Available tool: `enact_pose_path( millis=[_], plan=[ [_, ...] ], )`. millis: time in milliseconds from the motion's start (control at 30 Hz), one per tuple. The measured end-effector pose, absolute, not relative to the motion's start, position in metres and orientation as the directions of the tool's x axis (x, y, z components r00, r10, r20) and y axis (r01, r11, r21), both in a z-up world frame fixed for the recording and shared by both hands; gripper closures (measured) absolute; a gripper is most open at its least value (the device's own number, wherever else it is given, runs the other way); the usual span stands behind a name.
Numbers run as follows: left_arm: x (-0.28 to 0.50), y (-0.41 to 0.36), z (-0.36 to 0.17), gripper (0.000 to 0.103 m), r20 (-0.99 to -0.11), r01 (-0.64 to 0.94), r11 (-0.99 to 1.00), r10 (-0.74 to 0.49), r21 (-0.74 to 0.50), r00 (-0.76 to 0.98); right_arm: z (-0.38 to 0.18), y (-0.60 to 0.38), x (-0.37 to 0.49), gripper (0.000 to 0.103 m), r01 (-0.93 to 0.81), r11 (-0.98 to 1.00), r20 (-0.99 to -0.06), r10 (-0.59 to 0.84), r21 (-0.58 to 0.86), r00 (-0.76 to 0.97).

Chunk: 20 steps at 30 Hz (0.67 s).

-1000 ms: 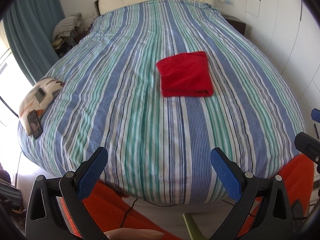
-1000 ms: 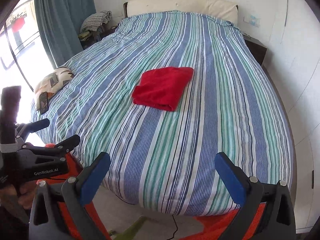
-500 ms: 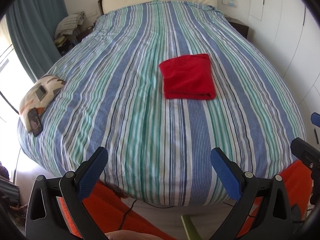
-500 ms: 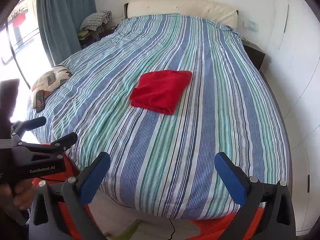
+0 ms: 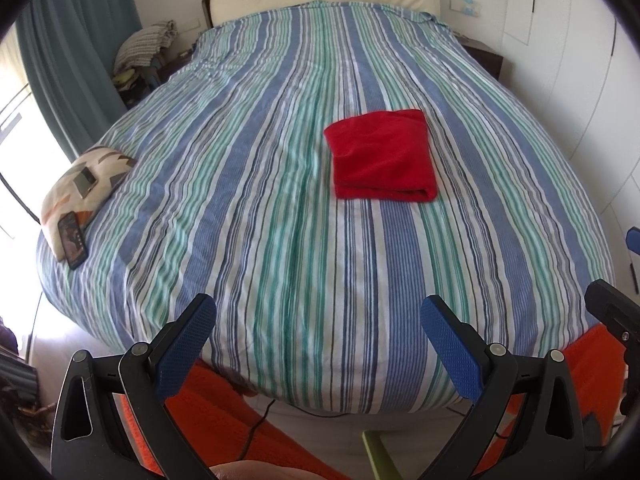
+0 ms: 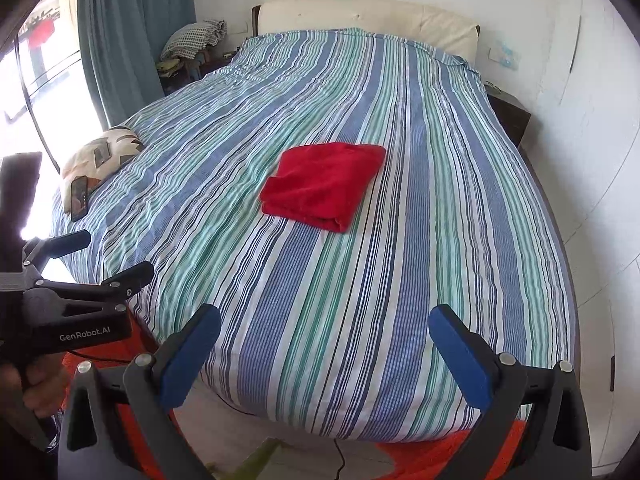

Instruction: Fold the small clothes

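Note:
A red garment (image 5: 383, 157) lies folded into a neat rectangle in the middle of the striped bed (image 5: 256, 184); it also shows in the right wrist view (image 6: 325, 184). My left gripper (image 5: 319, 322) is open and empty, held back past the foot of the bed, far from the garment. My right gripper (image 6: 325, 332) is open and empty too, also at the foot of the bed. The left gripper's body (image 6: 72, 312) shows at the left of the right wrist view.
A patterned cushion (image 5: 86, 180) with two phones (image 5: 73, 240) on it lies at the bed's left edge. An orange rug (image 5: 224, 412) covers the floor below. Curtains (image 6: 128, 36) hang at left, a nightstand (image 6: 508, 120) and white wall at right.
Both grippers have drifted slightly backward and up from the bed, still open. The red garment lies unmoved.

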<state>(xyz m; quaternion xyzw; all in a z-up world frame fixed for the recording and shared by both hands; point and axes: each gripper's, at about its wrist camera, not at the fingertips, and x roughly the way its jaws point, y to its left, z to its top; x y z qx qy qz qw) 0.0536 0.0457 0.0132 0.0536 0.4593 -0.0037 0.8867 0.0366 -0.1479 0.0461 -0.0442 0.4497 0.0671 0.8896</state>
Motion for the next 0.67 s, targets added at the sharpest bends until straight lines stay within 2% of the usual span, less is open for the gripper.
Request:
enact_pose_path(
  millis=[667],
  plan=[
    [0.0488,0.0476,0.0230,0.000,-0.786,0.041,0.995,0.047,0.091,0.616,0.0469,-0.1425,0.0372,0.000,-0.171,0.985,-0.802,0.091,-0.014,0.590]
  ],
)
